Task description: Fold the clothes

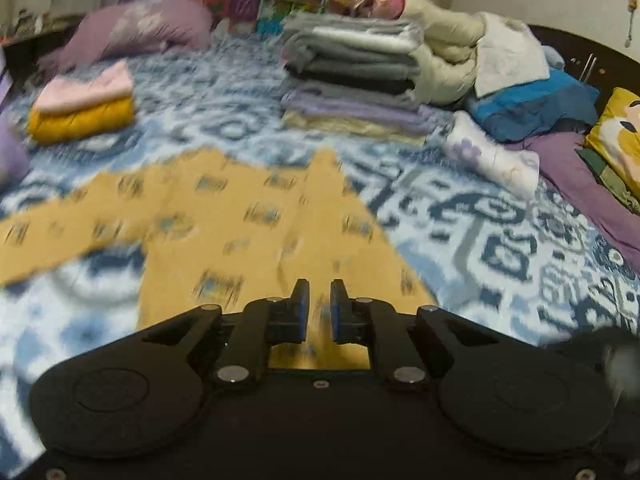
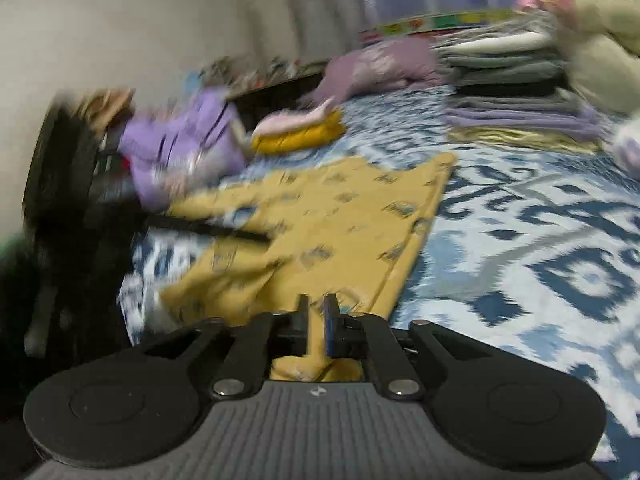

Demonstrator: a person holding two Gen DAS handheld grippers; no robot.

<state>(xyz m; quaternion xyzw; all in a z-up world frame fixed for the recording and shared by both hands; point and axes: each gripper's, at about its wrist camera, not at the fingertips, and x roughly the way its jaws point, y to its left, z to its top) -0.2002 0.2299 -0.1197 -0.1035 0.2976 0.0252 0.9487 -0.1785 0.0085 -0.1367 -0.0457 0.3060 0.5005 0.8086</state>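
Yellow patterned garment (image 1: pixel 240 216) lies spread on the blue-and-white bedspread (image 1: pixel 500 240), toward its near edge. Left gripper (image 1: pixel 319 304) hovers over the near part of the garment; its fingers stand narrowly apart, with nothing visibly pinched between them. Right gripper (image 2: pixel 316 320) has its fingers closed to a narrow gap on a fold of the same garment. Stacked folded clothes (image 1: pixel 352 76) sit at the far side of the bedspread.
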